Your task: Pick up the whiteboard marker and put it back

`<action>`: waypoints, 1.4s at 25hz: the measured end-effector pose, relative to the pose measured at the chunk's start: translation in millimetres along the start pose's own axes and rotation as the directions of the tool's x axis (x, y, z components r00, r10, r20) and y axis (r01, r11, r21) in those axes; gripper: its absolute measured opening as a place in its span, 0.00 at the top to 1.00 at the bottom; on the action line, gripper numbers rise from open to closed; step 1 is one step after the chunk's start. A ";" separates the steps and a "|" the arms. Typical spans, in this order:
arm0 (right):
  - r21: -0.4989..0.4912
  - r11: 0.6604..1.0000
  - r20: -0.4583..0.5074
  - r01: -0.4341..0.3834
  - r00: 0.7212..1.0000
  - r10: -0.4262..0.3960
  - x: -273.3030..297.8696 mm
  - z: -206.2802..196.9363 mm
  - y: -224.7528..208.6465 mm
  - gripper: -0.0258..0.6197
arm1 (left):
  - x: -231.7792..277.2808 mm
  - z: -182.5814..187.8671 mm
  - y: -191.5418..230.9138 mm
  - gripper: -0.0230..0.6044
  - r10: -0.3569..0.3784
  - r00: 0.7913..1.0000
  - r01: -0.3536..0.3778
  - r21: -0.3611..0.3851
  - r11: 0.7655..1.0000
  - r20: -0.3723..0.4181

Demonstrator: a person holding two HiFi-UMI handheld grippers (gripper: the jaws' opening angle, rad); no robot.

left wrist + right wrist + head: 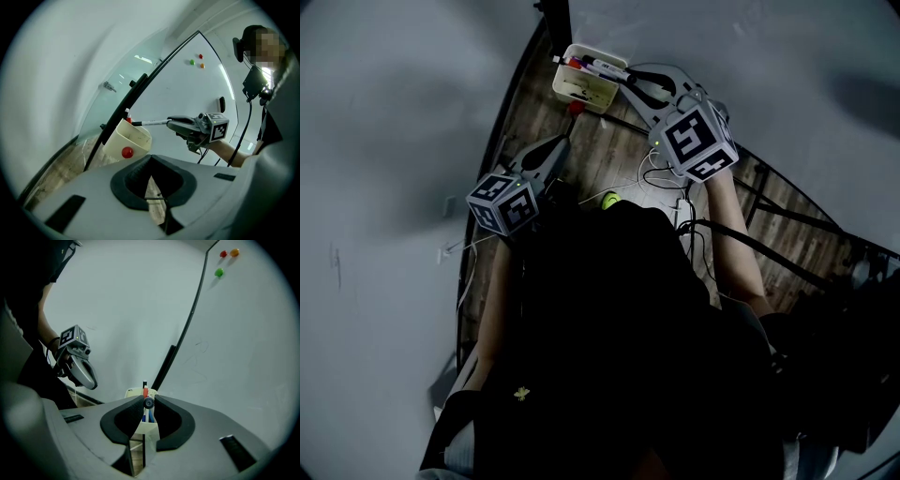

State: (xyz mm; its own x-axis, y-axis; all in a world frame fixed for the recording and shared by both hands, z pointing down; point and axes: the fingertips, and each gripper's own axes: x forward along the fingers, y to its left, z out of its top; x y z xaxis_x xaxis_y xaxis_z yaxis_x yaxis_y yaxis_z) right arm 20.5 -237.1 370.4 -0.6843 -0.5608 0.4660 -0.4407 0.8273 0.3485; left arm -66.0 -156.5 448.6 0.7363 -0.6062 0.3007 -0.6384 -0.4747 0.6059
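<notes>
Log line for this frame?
right gripper: shut on whiteboard marker | marker tip: over cream holder | left gripper: shut, empty

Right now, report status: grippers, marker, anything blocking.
Right gripper shut on whiteboard marker. Marker's far end at mouth of cream holder, not released. Left gripper shut, empty, off to the side. Other markers already in holder; nothing else blocking.

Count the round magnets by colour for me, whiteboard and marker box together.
Red magnets: 2, one on the whiteboard, one on the marker box
Orange magnets: 1
Green magnets: 1
Total: 4
</notes>
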 end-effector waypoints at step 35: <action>0.093 0.996 -0.006 0.010 1.000 -0.010 24.0 -32.9 -3.6 0.83 | -21.4 -10.5 12.7 0.91 0.057 0.996 -0.058 -0.009 0.998 -0.062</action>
State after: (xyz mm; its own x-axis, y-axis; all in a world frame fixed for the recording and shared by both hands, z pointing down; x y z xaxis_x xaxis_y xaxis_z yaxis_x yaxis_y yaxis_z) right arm 24.8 -254.6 407.1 -0.6763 -0.5691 0.4677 -0.4996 0.8209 0.2765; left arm -87.5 -142.8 457.6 0.7110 -0.5918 0.3800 -0.6779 -0.4330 0.5941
